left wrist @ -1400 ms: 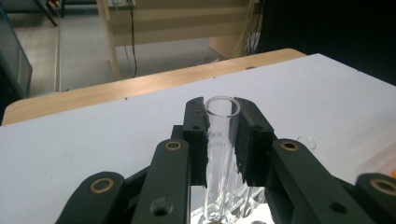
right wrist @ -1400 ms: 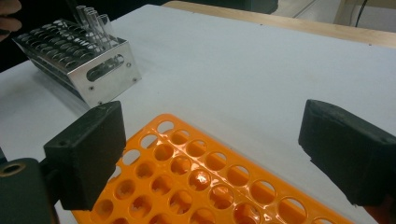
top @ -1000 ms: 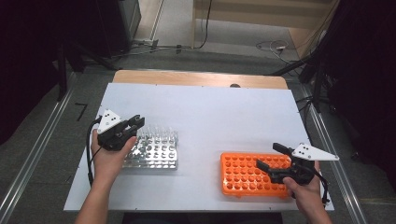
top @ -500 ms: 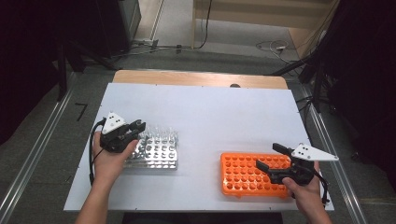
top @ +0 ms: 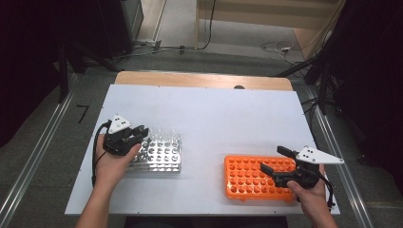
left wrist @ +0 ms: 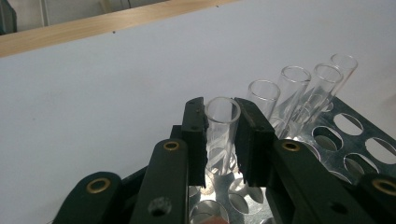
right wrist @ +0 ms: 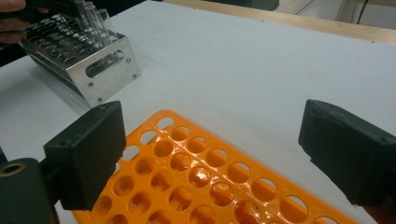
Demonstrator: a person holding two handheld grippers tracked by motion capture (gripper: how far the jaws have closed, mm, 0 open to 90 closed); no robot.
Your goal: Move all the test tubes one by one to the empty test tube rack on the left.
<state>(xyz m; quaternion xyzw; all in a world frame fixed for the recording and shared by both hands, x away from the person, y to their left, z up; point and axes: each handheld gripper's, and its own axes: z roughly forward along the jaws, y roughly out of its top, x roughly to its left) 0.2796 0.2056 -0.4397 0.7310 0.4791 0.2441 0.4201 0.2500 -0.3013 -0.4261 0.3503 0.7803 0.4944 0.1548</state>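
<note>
The left hand-held gripper (left wrist: pixel 219 140) is pinching a glass tube (left wrist: pixel 221 126) standing in the metal rack (top: pixel 159 154), ready for lifting. The right hand-held gripper (right wrist: pixel 210 154) is waiting spread over the orange rack (right wrist: pixel 196 177).

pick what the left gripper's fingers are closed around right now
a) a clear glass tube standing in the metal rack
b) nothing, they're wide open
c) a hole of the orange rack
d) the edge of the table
a: in the left gripper view the left gripper has its fingers pressed on both sides of a clear tube standing in the metal rack.
</note>
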